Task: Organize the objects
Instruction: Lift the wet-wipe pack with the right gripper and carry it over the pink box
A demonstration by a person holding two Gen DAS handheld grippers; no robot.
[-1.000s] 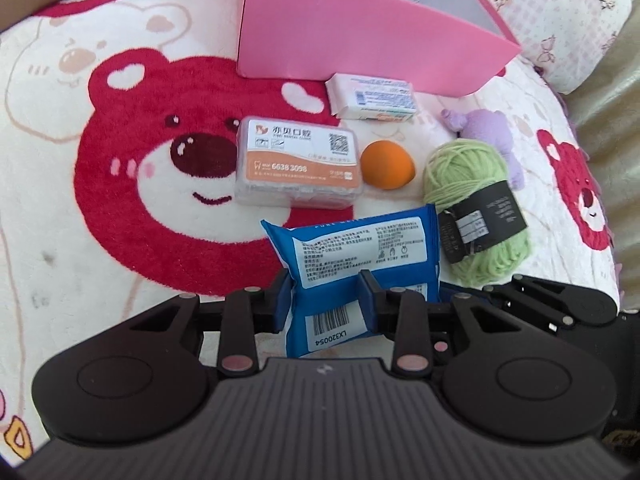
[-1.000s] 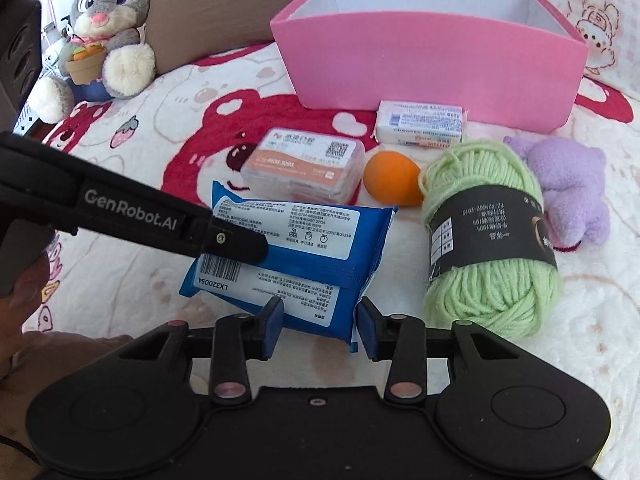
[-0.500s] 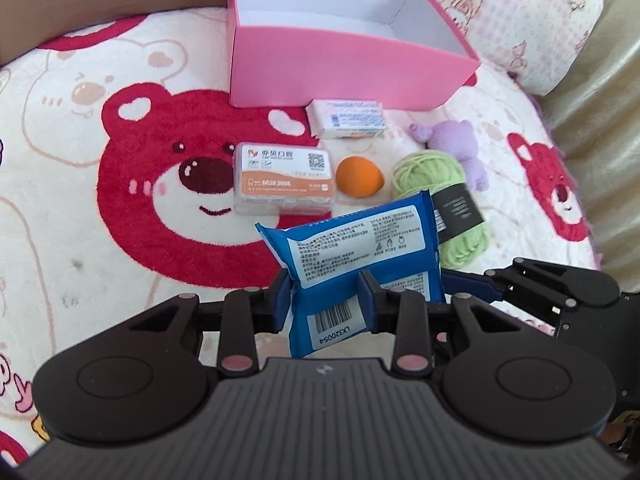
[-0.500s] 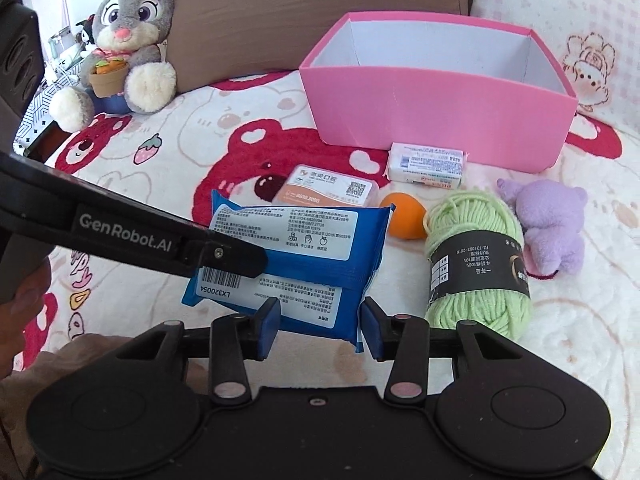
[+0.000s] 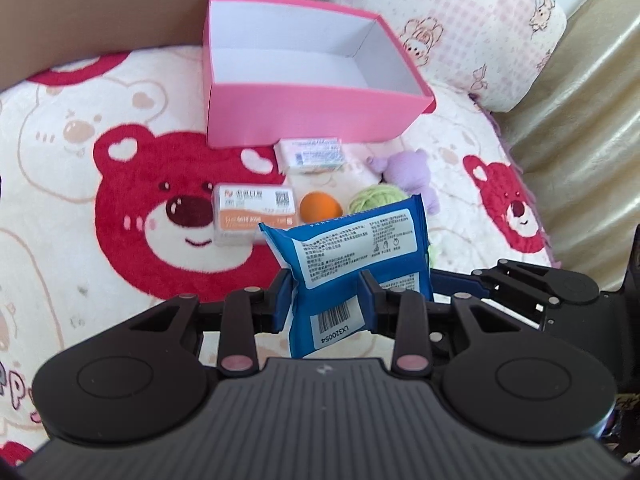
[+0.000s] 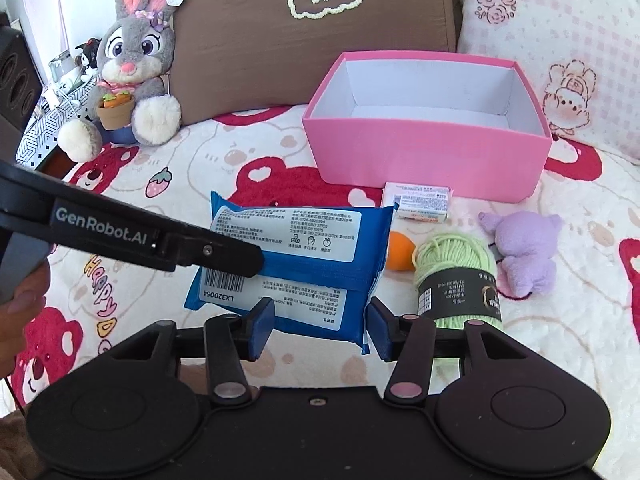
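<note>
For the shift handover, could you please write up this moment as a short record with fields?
surface: bear-print blanket
container: pink box, open, nothing inside
held item: blue wipes pack, lifted off the blanket
left gripper: shut on the pack
right gripper: jaws opening, pads off the pack's lower edge
still on blanket: green yarn ball, orange sponge, purple plush, two small boxes
</note>
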